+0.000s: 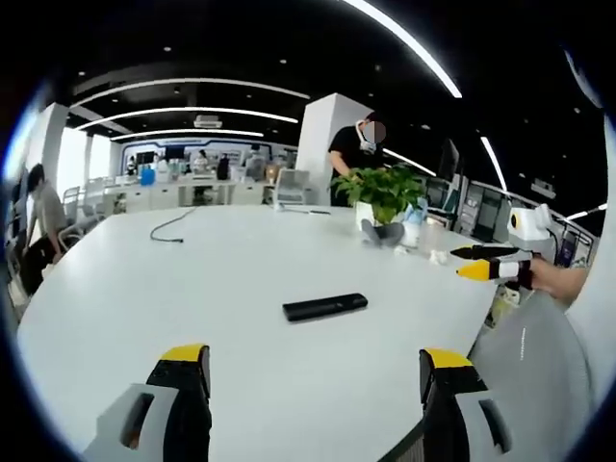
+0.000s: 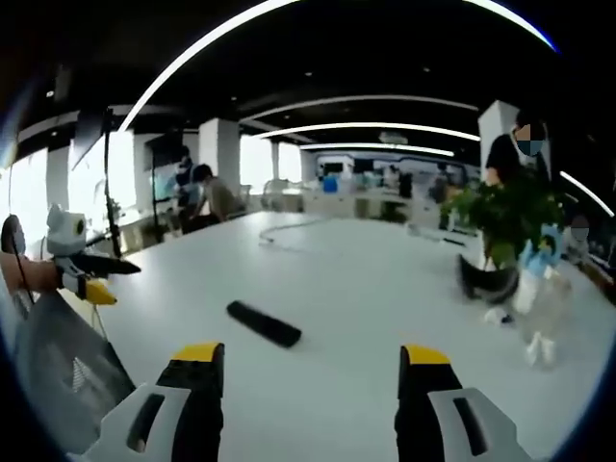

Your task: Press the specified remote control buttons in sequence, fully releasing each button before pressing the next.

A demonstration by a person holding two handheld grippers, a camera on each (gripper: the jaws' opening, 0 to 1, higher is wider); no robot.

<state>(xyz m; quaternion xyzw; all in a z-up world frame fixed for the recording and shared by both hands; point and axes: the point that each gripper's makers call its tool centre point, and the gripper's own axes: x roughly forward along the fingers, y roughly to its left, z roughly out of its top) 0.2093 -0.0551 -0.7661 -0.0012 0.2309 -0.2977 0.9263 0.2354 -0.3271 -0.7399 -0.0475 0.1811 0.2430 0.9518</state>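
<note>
White office surface (image 1: 241, 279) is carrying the remote control (image 1: 325, 307); both grippers (image 1: 313, 371) (image 2: 308, 371) are hovering, fingers wide, risking multi-button presses.

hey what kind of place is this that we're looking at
Most likely an open-plan office. A big white table holds a remote control and a potted plant, rows of desks stand behind, and long strip lights cross the dark ceiling.
</note>
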